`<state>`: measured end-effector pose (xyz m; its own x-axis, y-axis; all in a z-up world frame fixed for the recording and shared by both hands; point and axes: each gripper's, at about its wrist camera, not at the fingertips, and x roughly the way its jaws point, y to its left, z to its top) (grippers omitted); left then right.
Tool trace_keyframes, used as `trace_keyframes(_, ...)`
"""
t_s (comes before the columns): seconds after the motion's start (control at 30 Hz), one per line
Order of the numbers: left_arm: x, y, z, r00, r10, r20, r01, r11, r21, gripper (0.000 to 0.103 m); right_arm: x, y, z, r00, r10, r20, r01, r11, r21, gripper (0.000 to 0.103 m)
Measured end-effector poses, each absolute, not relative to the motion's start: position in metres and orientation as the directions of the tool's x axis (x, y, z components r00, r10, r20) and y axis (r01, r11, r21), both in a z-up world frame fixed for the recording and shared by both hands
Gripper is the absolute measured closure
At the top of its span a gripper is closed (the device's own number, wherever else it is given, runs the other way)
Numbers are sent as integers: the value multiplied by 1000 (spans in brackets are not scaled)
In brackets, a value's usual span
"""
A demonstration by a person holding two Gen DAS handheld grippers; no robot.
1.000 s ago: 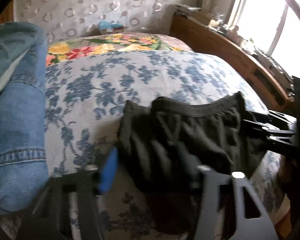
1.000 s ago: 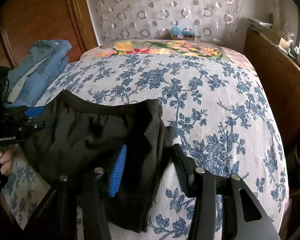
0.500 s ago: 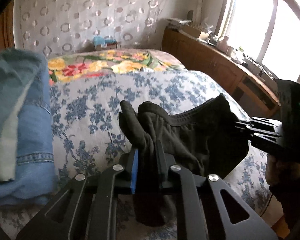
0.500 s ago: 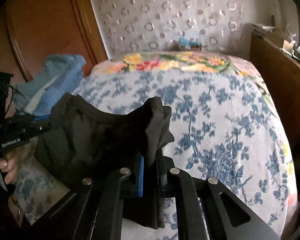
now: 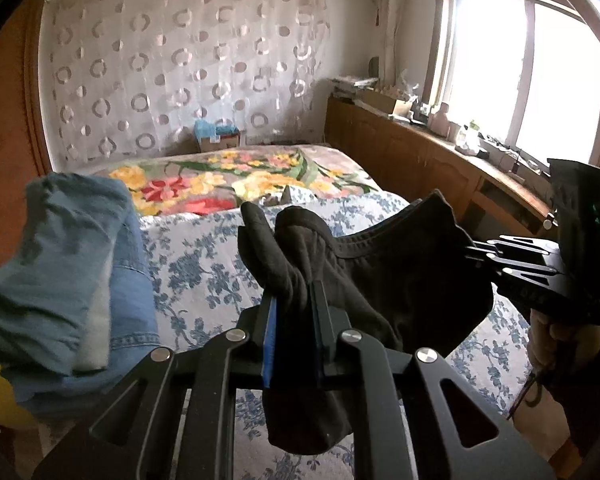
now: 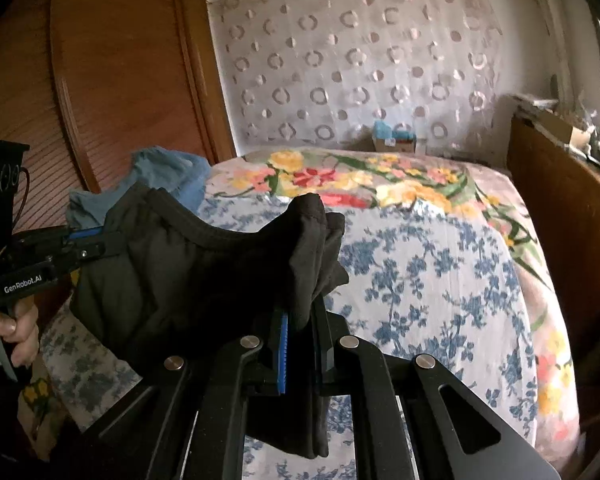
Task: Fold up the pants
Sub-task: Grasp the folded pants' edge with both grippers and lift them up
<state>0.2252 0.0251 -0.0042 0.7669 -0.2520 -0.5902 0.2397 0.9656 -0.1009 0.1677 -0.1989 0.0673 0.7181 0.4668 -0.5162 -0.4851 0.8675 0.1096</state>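
Black pants (image 5: 384,280), one garment, hang in the air over the blue-flowered bedspread (image 5: 204,264), strung between my two grippers by the elastic waistband. The band sags in a shallow curve in the middle; the rest of the cloth bunches and droops below.

Left gripper (image 5: 294,320): jaws nearly together, clamped on a thick wad of waistband cloth, blue pad showing on one side. Right gripper (image 6: 302,336): same story, jaws pinched tight on the other corner of the band, cloth spilling above and below the fingers. Each gripper also shows in the other's view, a hand (image 6: 14,330) on the left one's grip.

Step in hand, as I read it: lifting the pants clear so they hang out before laying them down for the fold. To do it well I'd draw the two grippers apart until the waistband goes straight, keep them level with each other, and raise until the legs swing free of the bed; the lower end is out of view, so I cannot tell if it has cleared. Both grips hold bunched cloth, so a slow pull is safer than a jerk.

Count: one pair of black pants, two grippers, one heap of blue denim clothes (image 5: 60,264) at the left edge of the bed (pieces not countable), one flowered blanket (image 6: 364,180) at the far end, one small box (image 6: 394,140) by the curtain (image 5: 180,64).
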Motion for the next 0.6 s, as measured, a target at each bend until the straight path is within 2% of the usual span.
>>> trace_keyframes(0.27,188,46,16,811,-210,-546,193,977,-88,87,171,-181,76,709,529,-467,-555,827,94,94)
trace_keyframes(0.6,165,87,33,854,-81,-514,75,997,-32,87,193,-144,78,664,616,-424,-651,755,78,94)
